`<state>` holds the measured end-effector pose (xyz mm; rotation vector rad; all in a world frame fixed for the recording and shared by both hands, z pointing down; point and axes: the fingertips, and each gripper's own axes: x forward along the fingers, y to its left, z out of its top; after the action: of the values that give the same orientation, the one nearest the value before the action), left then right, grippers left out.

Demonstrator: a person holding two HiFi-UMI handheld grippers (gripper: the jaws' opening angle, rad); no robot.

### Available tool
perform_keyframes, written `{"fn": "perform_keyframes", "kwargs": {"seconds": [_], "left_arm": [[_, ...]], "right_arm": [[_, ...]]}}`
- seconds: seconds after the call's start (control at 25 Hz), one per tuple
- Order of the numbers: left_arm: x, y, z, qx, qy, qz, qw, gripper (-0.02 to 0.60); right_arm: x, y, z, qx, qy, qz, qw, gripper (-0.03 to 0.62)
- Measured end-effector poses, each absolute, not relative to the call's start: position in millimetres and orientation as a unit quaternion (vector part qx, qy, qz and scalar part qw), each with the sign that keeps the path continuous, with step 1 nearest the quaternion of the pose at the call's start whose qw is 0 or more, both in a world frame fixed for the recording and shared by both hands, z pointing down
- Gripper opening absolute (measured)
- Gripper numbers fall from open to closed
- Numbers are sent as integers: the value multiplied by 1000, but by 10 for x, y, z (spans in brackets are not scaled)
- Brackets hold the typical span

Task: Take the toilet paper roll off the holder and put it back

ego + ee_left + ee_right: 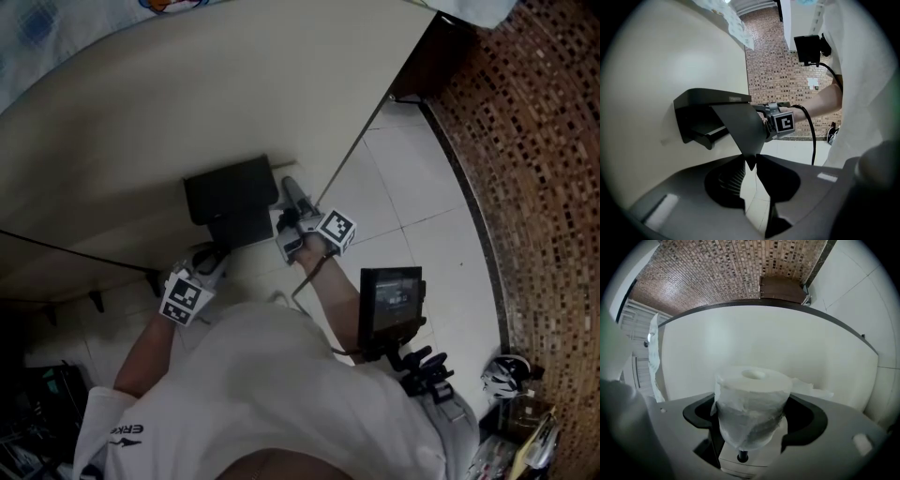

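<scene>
The black toilet paper holder [230, 197] is fixed to the cream wall. In the left gripper view its cover [738, 126] slants out from the holder body [698, 115], and the cover's lower corner is pinched between the tips of my left gripper [751, 161]. My right gripper [752, 430] is shut on the white toilet paper roll [752, 401], held clear of the holder with its core hole facing up and a loose sheet trailing to the right. In the head view the left gripper [214, 258] is below the holder and the right gripper [293, 195] is at the holder's right side.
The cream wall [187, 84] fills the upper left of the head view. White floor tiles [412, 187] and a brown mosaic wall [544, 141] lie to the right. A black screen [392, 300] on a mount sits at the person's chest, with a cable running to the right hand.
</scene>
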<state>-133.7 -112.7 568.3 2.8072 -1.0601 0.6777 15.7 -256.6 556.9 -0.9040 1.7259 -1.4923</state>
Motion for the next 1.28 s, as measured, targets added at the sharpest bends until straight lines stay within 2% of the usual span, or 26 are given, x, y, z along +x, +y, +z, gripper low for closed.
{"fn": "perform_keyframes", "kwargs": {"seconds": [0.28,0.44,0.76,1.28], "left_arm": [[-1362,-1098,5677,915,-337,219,35,75],[-1366,-1095,5667,916,-335,216,37,77],[-1361,-1078,5636,916,-333,218,38,77],[-1412,-1085,5616,914,-334,225,38,81]], "right_arm": [[149,-2499,5594,-349,671,-576,310,440],[104,-2545,5620,-325,671,-577,333,439],[112,-2517,5748,-336,650,-600,322,439],[83,-2478,5384,-304,685,-569,339,439]]}}
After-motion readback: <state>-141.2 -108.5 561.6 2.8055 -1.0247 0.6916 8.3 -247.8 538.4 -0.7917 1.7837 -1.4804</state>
